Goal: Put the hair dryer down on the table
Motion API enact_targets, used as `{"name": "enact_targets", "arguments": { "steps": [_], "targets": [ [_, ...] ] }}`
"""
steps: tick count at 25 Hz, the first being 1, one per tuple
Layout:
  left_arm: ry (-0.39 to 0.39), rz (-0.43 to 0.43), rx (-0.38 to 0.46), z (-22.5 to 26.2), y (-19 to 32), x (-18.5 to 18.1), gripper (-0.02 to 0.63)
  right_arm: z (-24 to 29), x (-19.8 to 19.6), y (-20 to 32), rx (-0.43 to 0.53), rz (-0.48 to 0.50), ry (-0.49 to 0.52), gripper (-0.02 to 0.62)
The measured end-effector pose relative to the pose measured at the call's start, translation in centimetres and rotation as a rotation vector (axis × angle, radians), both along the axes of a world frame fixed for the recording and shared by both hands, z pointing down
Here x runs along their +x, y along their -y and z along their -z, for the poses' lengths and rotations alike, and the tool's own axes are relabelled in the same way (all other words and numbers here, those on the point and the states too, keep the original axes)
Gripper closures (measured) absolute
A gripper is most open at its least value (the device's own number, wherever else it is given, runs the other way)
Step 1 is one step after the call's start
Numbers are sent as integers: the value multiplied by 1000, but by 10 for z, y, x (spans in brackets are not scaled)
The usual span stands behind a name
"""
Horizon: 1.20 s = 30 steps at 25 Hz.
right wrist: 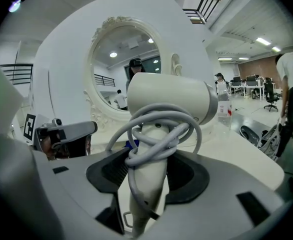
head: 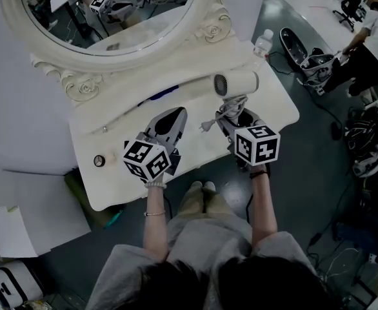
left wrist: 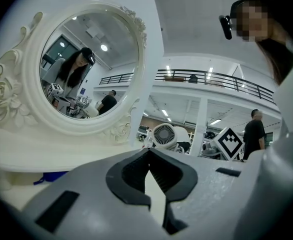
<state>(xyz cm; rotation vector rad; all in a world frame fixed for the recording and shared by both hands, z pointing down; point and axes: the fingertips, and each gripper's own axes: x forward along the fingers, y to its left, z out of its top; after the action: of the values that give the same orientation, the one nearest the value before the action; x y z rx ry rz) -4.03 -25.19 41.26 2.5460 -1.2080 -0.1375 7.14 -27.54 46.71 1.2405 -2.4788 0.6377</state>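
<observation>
Over the cream table (head: 105,189), in front of the ornate mirror (head: 59,62), the left gripper (head: 175,113) has its jaws together on nothing. To its right, the right gripper (head: 231,113) is clamped on the handle of the white hair dryer (head: 239,82), which stands upright with its cord (right wrist: 161,129) looped round the handle. A water bottle (head: 262,42) stands at the table's far right corner.

Left gripper (head: 176,113), aimed toward 1 o'clock, has its jaws together and empty; right gripper (head: 231,117), aimed toward 11 o'clock, clamps the hair dryer (head: 237,82) handle.
</observation>
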Motion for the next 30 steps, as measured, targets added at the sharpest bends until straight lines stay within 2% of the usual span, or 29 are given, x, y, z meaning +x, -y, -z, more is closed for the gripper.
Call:
{"name": "enact_targets", "arguments": {
  "steps": [13, 30],
  "targets": [
    [4, -23, -97, -42, 15, 1, 601, -53, -7, 9, -120, 50, -63, 382],
    [-23, -46, -223, -97, 8, 2, 601, -108, -21, 7, -267, 149, -214, 382]
  ]
}}
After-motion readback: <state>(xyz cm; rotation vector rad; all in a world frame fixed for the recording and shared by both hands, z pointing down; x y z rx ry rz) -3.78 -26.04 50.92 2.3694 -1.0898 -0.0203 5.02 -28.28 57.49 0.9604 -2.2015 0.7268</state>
